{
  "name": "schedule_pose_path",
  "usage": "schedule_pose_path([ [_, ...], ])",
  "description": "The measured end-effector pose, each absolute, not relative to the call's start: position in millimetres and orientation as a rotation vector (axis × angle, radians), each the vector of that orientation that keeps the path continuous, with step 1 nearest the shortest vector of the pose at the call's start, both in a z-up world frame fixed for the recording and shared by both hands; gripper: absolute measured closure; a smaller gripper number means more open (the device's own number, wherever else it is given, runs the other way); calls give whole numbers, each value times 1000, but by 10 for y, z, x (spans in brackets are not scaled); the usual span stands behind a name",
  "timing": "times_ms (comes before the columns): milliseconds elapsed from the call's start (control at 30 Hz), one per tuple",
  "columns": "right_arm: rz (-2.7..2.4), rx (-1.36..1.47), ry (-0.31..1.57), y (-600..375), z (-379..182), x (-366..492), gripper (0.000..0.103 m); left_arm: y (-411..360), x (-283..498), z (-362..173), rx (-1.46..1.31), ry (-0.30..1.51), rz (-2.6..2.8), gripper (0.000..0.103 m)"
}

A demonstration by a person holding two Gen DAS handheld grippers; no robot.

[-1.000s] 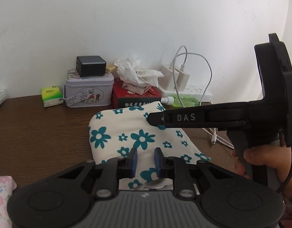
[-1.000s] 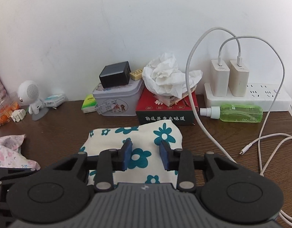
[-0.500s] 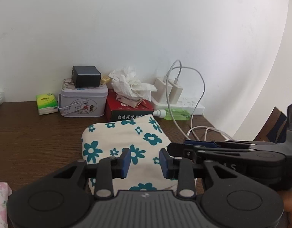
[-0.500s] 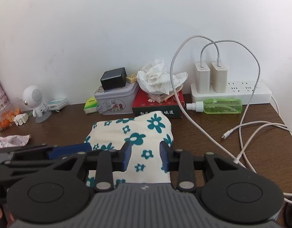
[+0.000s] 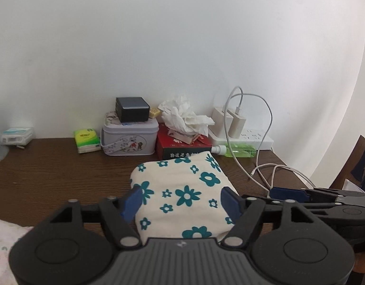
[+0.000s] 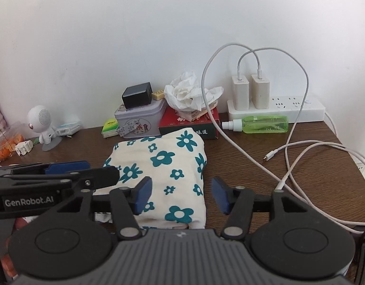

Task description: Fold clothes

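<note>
Item: floral garment (image 5: 182, 190), cream with teal flowers, lying on the brown table (image 5: 51, 178) as a compact folded rectangle, flat, far edge just beside the red tissue box (image 5: 182, 146). As the task would leave it; whether the task put it so cannot be told

Left gripper (image 5: 182, 201): fingers spread wide, holding nothing, raised over the near end of the garment

Right gripper (image 6: 181, 194): likewise spread and empty, over the garment's near right edge; the two tools sit close, side by side

Second piece: pink-patterned cloth (image 5: 4, 249) at the near left corner, only partly in view, fold state not readable

Surroundings: white charging cables (image 6: 289, 163) loose on the table right of the garment; green spray bottle (image 6: 265, 124) and power strip (image 6: 296, 109) at the far right; tin (image 5: 130, 137) far centre

Hazards, judged: an open finger catching the top layer would drag the fold apart; a sweep to the right could snag a cable; the closely spaced tools may knock together
</note>
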State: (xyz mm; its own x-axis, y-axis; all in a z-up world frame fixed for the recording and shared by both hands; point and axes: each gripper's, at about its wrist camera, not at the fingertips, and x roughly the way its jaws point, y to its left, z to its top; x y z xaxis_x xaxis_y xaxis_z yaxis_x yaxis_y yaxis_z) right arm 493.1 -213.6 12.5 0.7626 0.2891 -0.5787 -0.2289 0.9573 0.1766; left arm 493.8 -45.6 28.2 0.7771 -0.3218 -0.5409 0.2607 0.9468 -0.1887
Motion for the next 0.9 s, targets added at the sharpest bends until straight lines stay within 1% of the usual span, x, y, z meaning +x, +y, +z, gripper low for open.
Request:
schedule_pose_path([
  [33,284,98,634,-2142,166,4853,18,-408,4849,342,-107,579,-295,15],
  [67,285,98,623,-2148,208,4776,10,-360,4747,398,-107,560,-285,13],
  [100,287,99,612,-2155,249,4698,6,-324,4653,452,-102,549,-280,9],
  [133,289,99,601,-2161,290,4620,0,-299,4549,504,-92,541,-275,5],
  [200,292,100,579,-2174,372,4465,0,-283,4294,579,-71,523,-258,0],
  [267,300,88,571,-2155,416,4229,0,-266,4038,653,-50,506,-241,0],
  [533,337,22,562,-2030,522,3183,0,-173,2960,620,-71,545,-219,0],
  [733,350,31,610,-2046,368,2477,0,-83,2209,515,-97,592,-217,0],
  [900,370,37,621,-2077,297,1954,0,-9,1733,456,-89,611,-209,0],
])
